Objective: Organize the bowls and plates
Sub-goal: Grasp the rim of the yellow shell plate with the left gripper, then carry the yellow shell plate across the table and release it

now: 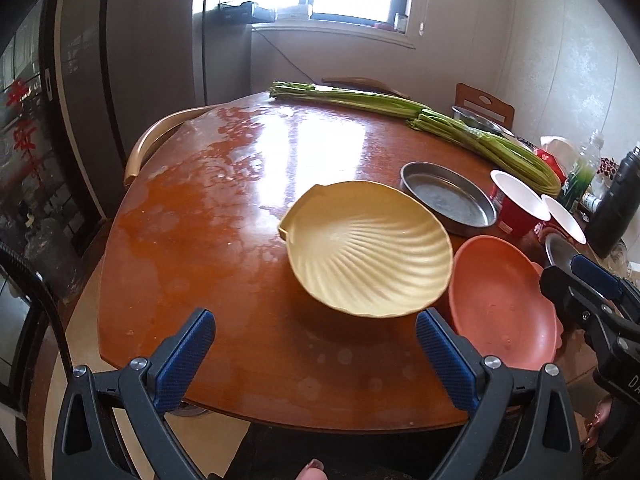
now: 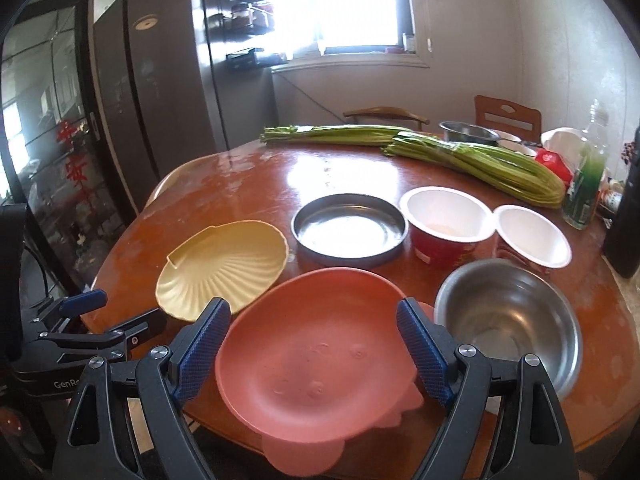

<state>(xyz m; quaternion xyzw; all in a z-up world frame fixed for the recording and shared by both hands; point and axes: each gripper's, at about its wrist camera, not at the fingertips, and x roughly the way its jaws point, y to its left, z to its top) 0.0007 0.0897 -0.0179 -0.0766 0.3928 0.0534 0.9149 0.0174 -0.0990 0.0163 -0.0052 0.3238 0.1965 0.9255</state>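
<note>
With both the left gripper (image 1: 316, 332) and right gripper (image 2: 314, 326) jaws apart and empty, close the right squarely on the pink plate (image 2: 316, 356) near rim, avoiding the steel bowl (image 2: 508, 316) just right.

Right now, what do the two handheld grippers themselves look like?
Both match: the left gripper and right gripper have black angular plastic frames with triangular cut-outs, silver round bolts at the joints, and two fingers faced with blue textured pads. White lettering beginning "GenR" marks the left gripper's body in the right wrist view. No sleeves show.
</note>
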